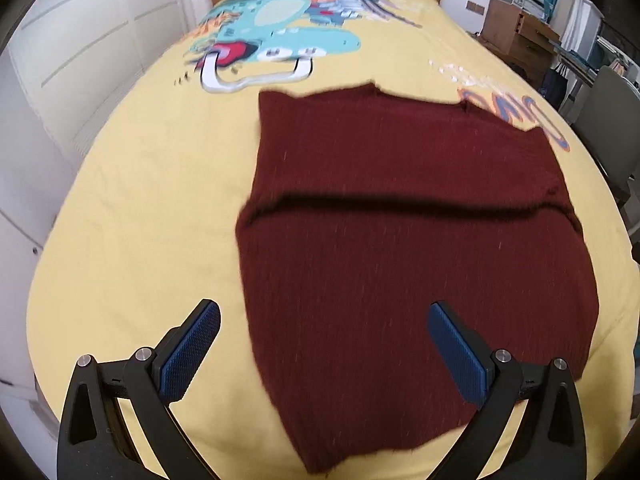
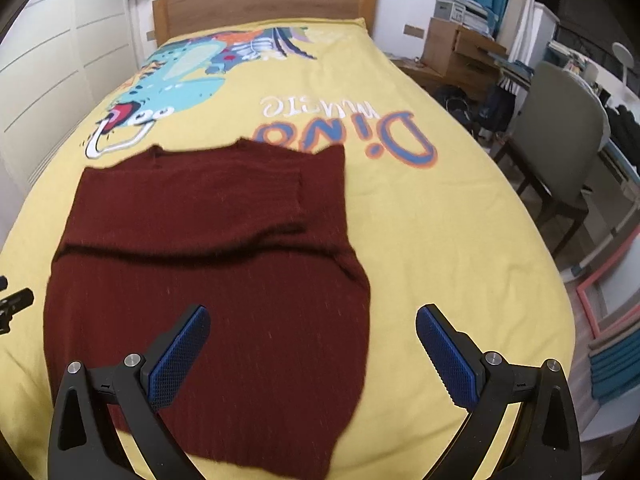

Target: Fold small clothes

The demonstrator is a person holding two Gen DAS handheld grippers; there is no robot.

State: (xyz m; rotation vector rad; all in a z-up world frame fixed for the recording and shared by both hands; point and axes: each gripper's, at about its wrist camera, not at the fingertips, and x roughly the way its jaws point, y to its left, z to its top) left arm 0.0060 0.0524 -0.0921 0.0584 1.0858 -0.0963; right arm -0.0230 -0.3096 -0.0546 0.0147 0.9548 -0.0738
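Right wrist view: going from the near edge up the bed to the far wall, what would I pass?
Right gripper, open → dark red sweater lying flat → "Dino" lettering on the yellow bedspread → blue dinosaur print → wooden headboard.

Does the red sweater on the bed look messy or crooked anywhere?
A little. The dark red knitted sweater lies flat on the yellow dinosaur bedspread, but a raised crease runs across its middle, and its near bottom edge slants instead of lying straight. Nothing looks torn or spilled. Both the left gripper and the right gripper are open, holding nothing.
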